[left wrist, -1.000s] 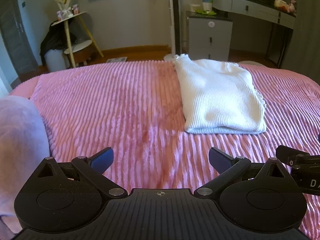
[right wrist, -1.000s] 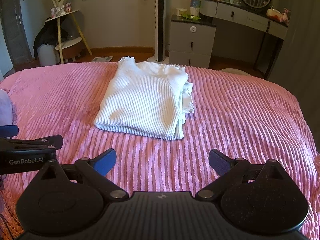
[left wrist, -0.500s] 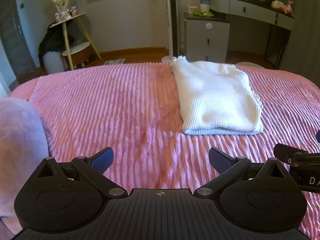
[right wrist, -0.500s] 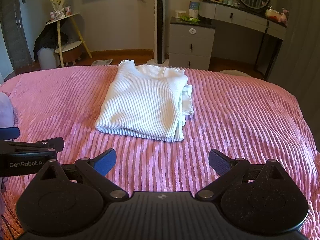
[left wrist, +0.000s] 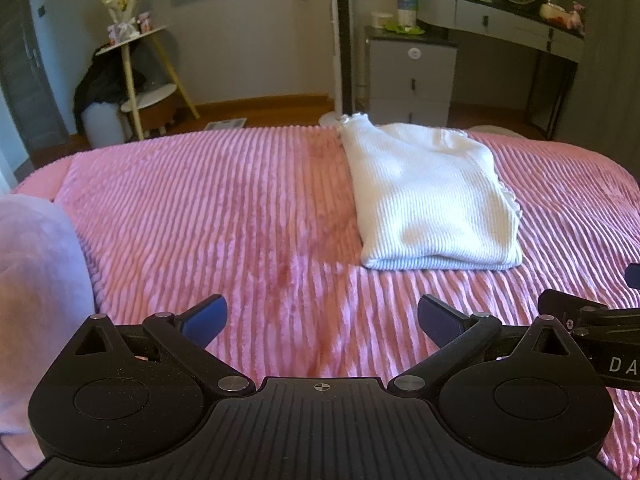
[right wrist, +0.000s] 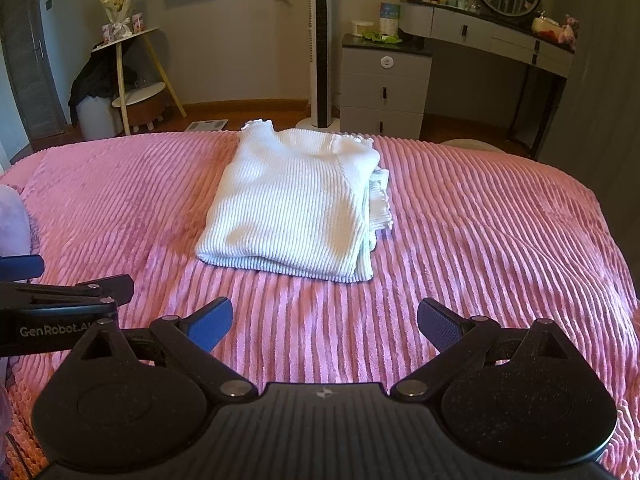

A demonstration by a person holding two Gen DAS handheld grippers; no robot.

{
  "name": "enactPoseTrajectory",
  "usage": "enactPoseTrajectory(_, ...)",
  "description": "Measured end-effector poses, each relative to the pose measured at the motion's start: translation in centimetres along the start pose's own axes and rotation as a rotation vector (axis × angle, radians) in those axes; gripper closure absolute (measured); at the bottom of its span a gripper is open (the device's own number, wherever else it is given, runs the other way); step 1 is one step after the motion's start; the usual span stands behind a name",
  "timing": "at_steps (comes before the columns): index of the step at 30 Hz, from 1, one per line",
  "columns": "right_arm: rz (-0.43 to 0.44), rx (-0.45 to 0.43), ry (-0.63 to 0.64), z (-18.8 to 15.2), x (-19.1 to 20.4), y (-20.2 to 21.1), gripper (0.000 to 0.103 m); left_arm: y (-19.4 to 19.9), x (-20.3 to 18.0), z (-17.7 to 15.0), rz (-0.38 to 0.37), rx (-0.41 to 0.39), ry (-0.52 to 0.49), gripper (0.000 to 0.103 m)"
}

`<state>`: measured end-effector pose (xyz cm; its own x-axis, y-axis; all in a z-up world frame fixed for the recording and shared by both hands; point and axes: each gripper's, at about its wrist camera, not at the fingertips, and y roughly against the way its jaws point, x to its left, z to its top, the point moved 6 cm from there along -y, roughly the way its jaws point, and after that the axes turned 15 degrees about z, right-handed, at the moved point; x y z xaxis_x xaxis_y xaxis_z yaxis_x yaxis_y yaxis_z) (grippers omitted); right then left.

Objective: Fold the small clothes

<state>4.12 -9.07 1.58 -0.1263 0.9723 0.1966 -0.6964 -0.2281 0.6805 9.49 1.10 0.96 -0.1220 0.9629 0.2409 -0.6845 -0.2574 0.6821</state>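
A white ribbed knit top (left wrist: pixel 430 200) lies folded in a neat rectangle on the pink ribbed bedspread (left wrist: pixel 224 216); it also shows in the right wrist view (right wrist: pixel 296 204), its frilled edges stacked on its right side. My left gripper (left wrist: pixel 322 318) is open and empty, hovering over the bedspread short of the top and to its left. My right gripper (right wrist: pixel 324 322) is open and empty, just in front of the top's near edge. Neither touches the top.
A pale lilac cloth (left wrist: pixel 36 300) lies at the bed's left edge. Beyond the bed stand a grey drawer unit (right wrist: pixel 384 88), a tower fan (right wrist: pixel 319 40), a dressing table (right wrist: pixel 492 40) and a small tripod shelf (right wrist: pixel 132 76). The left gripper's side shows in the right wrist view (right wrist: pixel 60 312).
Both grippers have drawn back and risen slightly from the folded top; it sits a little farther off in both views. Both stay open.
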Motion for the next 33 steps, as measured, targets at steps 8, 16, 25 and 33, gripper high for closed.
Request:
enactPoseTrajectory(8,-0.001,-0.006,-0.006,0.02,-0.11,0.15,0.004,0.03,-0.19,0.01,-0.003,-0.001,-0.003,0.000)
enactPoseTrajectory(16,-0.002,-0.007,-0.007,-0.08,-0.18,0.19,0.004,0.08,-0.23,0.03,-0.004,0.000,0.001,0.000)
enactPoseTrajectory(25,-0.002,-0.008,-0.012,-0.12,-0.26,0.09,0.004,0.37,-0.69,0.17,-0.021,-0.005,-0.010,0.000)
enactPoseTrajectory(33,-0.003,-0.011,-0.019,-0.05,-0.37,0.22,0.004,0.45,-0.52,0.24,-0.012,-0.011,0.000,0.000)
